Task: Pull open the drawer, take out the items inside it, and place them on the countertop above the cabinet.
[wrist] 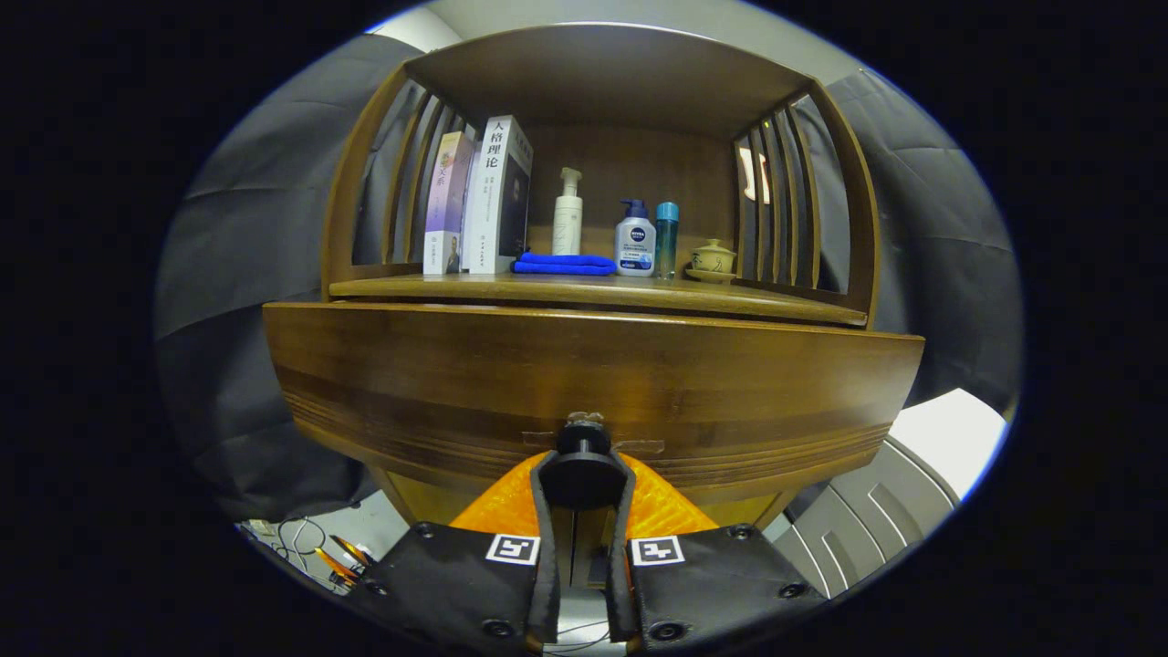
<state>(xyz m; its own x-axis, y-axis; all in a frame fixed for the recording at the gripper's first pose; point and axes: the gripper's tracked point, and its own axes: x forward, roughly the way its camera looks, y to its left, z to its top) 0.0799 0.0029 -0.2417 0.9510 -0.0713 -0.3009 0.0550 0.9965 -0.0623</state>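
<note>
The grip on the knob (584, 461) looks shallow, and that is the main risk: the knob is round and smooth, so a pull that angles downward or sideways instead of straight back could let it slide out from between the fingers. A jerk could also rock the cabinet and topple the things standing on the tabletop (593, 294) above, where the tall pump bottle (567, 213) and the leaning books (484, 199) seem the least steady. If the drawer (593, 388) binds on one side, hauling harder would likely twist the tool off the knob.

The tool (582, 479) is nearly closed, its two fingers pressed against either side of the dark knob, which sits at twelve o'clock just ahead of the fingertips. The gap is only as wide as the knob itself.

The drawer front fills the space beyond the fingers and appears flush with the cabinet, so the items inside are hidden. On the tabletop at twelve o'clock, a folded blue cloth (564, 264) lies beside two smaller bottles (636, 239) and a lidded cup (713, 259).
</note>
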